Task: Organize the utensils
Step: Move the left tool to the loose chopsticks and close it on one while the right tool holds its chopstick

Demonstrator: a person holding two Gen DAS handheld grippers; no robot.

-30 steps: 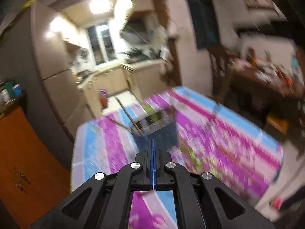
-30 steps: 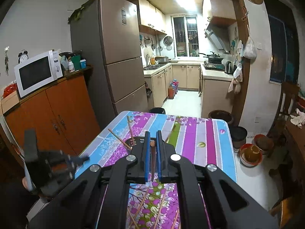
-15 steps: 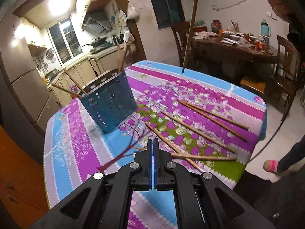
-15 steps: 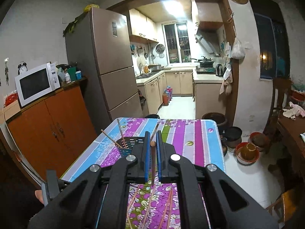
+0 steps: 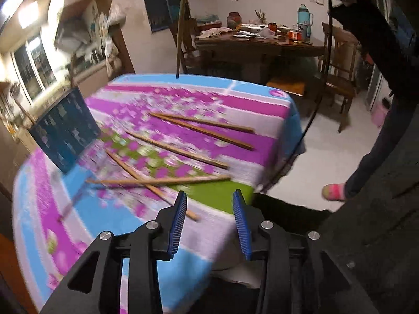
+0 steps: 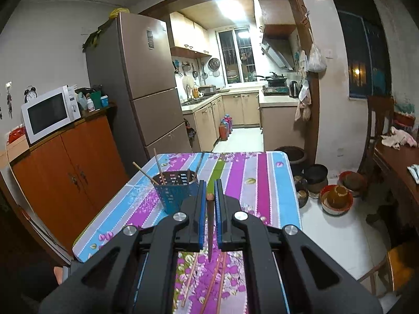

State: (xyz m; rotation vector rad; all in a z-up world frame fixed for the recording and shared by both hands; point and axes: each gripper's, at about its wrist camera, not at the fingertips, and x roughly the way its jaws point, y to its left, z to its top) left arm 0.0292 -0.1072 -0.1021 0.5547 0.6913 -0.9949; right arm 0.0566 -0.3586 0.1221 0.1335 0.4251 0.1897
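The bench wears a striped cloth of purple, blue, white and green with a flower print. Towards its far end, on the left in the right wrist view, stands a blue perforated holder with a few chopsticks leaning out of it. Five loose chopsticks lie scattered on the cloth in front of the left claw, two of them crossed; this view is smeared by motion.

The left claw has just been opening; its blue pads stand apart above the near edge of the bench with nothing between them. The right claw is closed on a single dark chopstick, held upright with its tip hanging above the cloth.

Beyond the bench are a tall fridge, an orange cabinet carrying a white microwave, and a lit kitchen with a window. To the side stands a cluttered wooden dining table with chairs
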